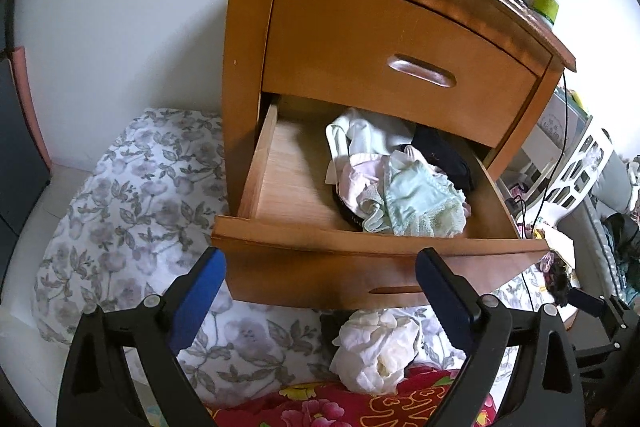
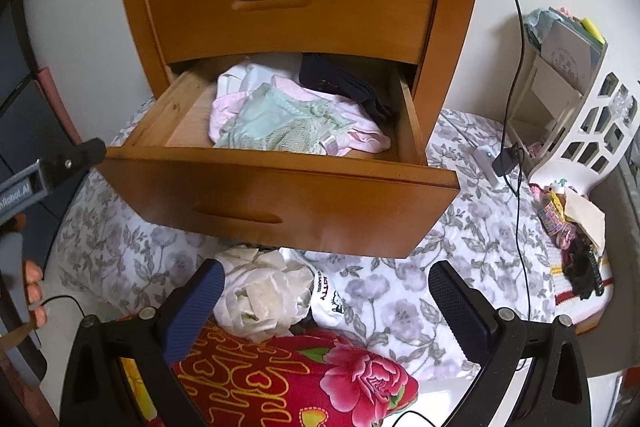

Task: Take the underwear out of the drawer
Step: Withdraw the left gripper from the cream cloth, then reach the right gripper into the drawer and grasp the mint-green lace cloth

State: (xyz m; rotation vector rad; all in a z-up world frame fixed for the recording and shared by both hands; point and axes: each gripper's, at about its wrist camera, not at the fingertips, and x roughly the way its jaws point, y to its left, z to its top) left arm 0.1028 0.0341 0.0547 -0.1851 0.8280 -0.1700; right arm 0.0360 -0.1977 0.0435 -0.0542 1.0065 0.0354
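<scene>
Your left gripper (image 1: pixel 320 291) is standing wide with nothing between its blue pads, hanging just in front of the pulled-out drawer (image 1: pixel 376 247); your right gripper (image 2: pixel 326 307) is gaping empty too, hovering over a crumpled white garment (image 2: pixel 260 299) lying on the floral bedding (image 2: pixel 400 307) below the drawer front; inside the drawer, toward its right side, the underwear (image 1: pixel 416 203) is lying in a heap, mint green on top of pink, white and dark pieces; a red flowered cloth (image 2: pixel 288 379) is lying nearest you.
</scene>
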